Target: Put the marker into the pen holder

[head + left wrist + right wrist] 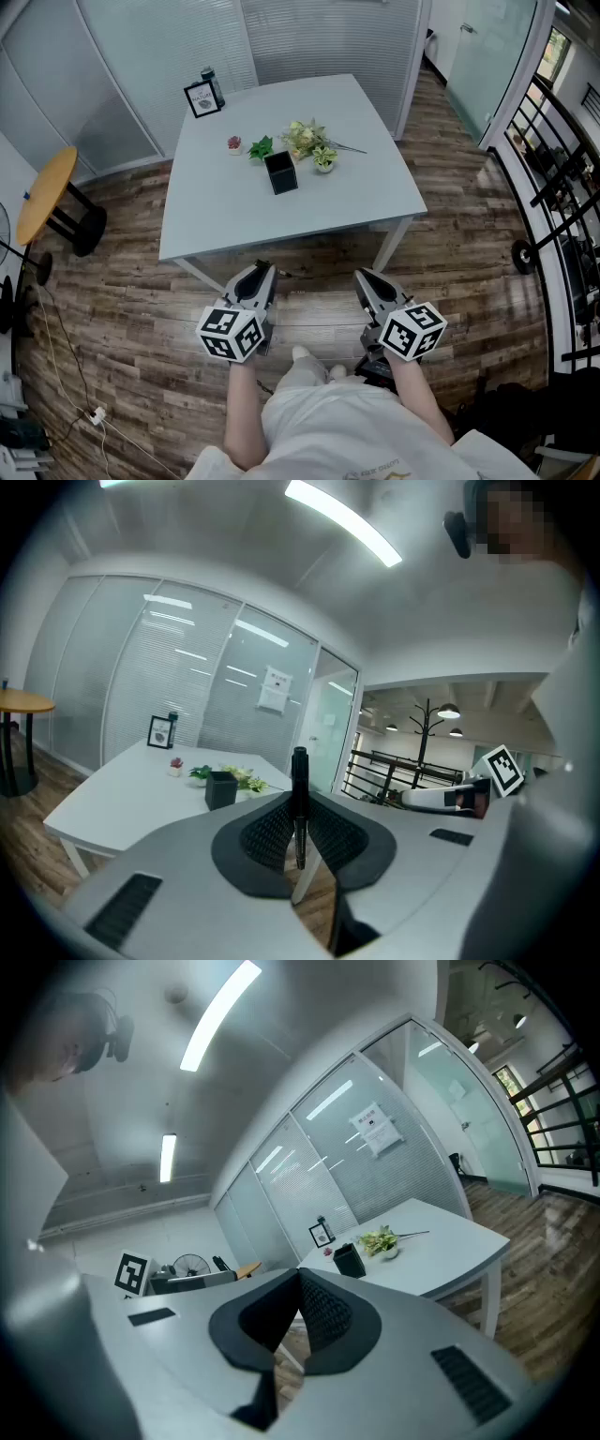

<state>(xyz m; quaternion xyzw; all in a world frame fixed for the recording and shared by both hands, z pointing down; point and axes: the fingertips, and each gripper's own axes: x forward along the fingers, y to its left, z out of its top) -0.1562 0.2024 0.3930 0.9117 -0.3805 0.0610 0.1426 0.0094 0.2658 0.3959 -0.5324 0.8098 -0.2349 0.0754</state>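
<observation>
A black marker [299,780] stands upright between the jaws of my left gripper [298,810], which is shut on it. The black square pen holder [281,172] sits near the middle of the white table [216,220], beside small plants; it also shows as the pen holder [221,789] in the left gripper view and the pen holder [349,1260] in the right gripper view. In the head view both the left gripper [259,278] and the right gripper [367,281] hang over the floor, just short of the table's front edge. My right gripper [300,1281] is shut with nothing in it.
On the table stand green plants [309,141], a small red potted plant [234,143], a framed sign [202,98] and a bottle [213,84]. A round wooden side table [42,192] is at the left. Glass partitions stand behind the table, and a black railing [553,187] runs along the right.
</observation>
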